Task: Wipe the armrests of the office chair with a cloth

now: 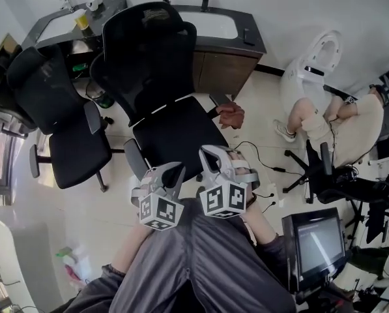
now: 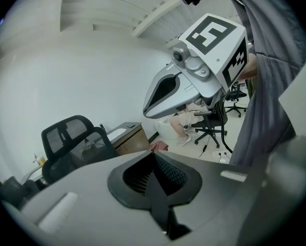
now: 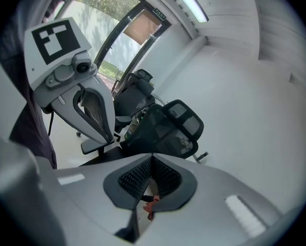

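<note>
My left gripper (image 1: 178,172) and right gripper (image 1: 207,154) face the office chair (image 1: 171,132), jaws pressed together, empty. The cloth (image 1: 231,115) lies at its armrest (image 1: 218,100): awaiting pickup, or laid down after wiping.

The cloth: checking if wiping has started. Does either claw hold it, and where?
Neither: left claw and right claw are shut, empty; the cloth lies apart beside the chair seat.

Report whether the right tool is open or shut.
Shut. In the right gripper view the right tool has its ribbed pads meeting at the tips, nothing clamped; the reddish cloth showing below lies beyond them.
</note>
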Demonstrator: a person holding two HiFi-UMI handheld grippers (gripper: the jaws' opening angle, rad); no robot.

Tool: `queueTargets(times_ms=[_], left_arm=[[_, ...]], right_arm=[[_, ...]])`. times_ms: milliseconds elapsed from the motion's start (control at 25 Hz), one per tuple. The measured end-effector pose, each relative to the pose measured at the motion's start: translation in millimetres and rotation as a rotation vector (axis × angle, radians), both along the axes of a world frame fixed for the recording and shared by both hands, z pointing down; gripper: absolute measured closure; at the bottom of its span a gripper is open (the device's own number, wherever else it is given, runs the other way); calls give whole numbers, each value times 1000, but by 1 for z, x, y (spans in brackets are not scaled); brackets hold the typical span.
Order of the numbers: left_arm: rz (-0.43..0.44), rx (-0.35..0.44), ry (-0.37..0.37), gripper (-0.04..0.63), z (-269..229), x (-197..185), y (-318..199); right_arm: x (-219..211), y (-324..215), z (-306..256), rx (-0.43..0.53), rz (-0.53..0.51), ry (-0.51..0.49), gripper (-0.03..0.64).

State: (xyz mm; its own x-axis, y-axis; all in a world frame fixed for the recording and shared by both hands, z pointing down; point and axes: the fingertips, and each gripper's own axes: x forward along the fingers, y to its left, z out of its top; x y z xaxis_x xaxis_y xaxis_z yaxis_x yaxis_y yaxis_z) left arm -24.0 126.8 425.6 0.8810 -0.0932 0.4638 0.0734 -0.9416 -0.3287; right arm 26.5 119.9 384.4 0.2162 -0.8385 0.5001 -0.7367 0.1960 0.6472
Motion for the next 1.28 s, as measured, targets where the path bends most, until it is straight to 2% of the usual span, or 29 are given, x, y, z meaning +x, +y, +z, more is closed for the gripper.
queueTargets(times_ms=[560, 720, 1280], left_arm=[[5, 28, 27, 574, -13, -2, -8], [-5, 30, 23, 574, -11, -15, -13], [14, 31, 18, 574, -14, 3, 5]], right_arm=[[-10, -13, -14, -10, -22, 99, 615], [-21, -18, -13, -10, -25, 98, 615], [-1, 1, -17, -8, -11, 108, 615]])
